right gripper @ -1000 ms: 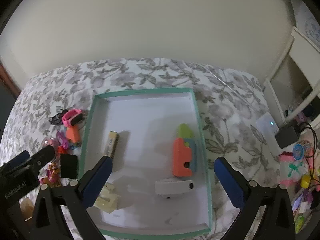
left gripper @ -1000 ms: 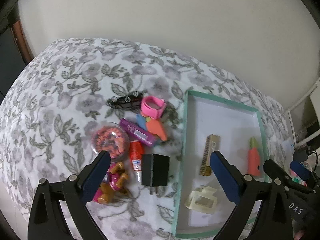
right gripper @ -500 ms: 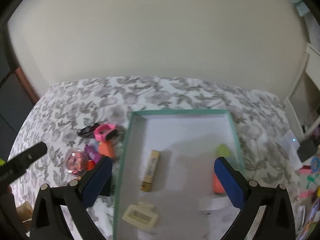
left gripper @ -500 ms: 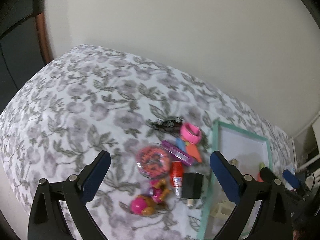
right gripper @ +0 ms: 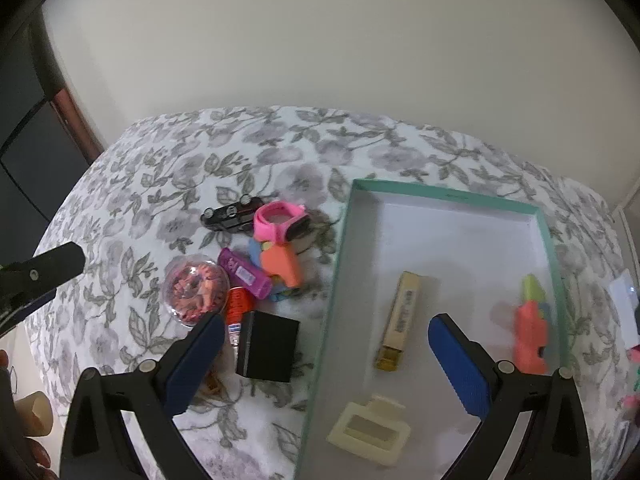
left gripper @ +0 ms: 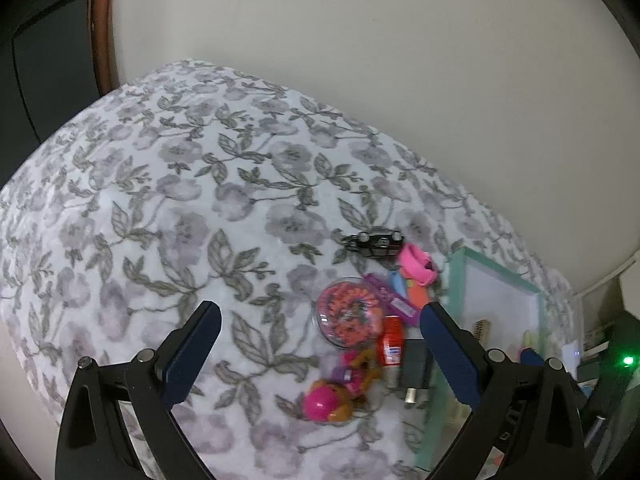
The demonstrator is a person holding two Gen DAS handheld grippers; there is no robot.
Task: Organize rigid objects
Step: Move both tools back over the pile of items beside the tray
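A teal-rimmed white tray lies on a floral bedspread and holds a gold bar, a cream clip and an orange and green toy. Left of the tray is a pile: black toy car, pink watch, orange toy, purple stick, clear ball, red tube, black cube. My right gripper is open and empty above the tray's left rim. My left gripper is open and empty above the pile, which shows there with a pink and yellow figure.
The bedspread spreads wide to the left of the pile. A wall stands behind the bed. A dark door frame is at the far left. Cluttered shelves with a green light stand to the right of the tray.
Both grippers have swung left and pulled back. The pile and tray have slid toward the right in the left wrist view; the pile is now central in the right wrist view. Both stay open.
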